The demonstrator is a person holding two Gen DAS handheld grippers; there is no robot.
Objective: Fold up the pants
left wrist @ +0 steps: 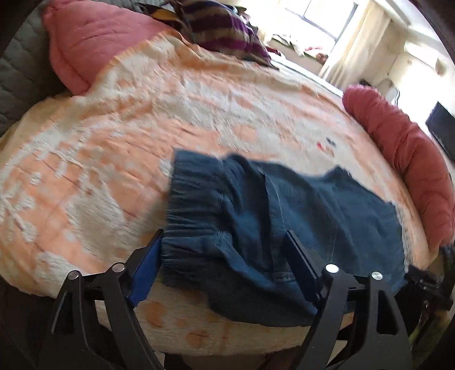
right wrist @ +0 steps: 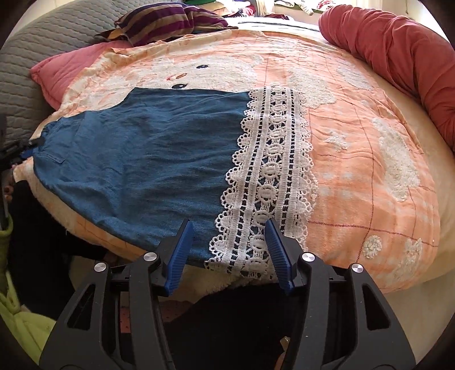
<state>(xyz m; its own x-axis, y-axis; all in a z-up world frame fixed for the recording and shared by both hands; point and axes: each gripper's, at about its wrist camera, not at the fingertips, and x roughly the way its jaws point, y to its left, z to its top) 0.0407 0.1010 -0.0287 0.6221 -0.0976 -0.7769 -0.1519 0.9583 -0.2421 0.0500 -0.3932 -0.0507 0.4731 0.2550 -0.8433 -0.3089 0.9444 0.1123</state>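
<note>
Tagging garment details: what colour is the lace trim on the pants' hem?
White lace trim on blue pants; clearest in the right wrist view.

Peach-and-white quilted bed [right wrist: 355, 142], grey padded headboard [right wrist: 42, 42], bright curtained window [left wrist: 321, 20] beyond.

You have one pair of blue pants [right wrist: 136, 159] on one orange blanket [right wrist: 355, 170]. The pants have one white lace band [right wrist: 273, 170] at the end. Next to the blanket you have one long red pillow [right wrist: 398, 65], one pink pillow [right wrist: 62, 76] and one striped cloth [right wrist: 170, 22]. You hold two grippers, the left gripper [left wrist: 224, 250] and the right gripper [right wrist: 229, 236].
</note>
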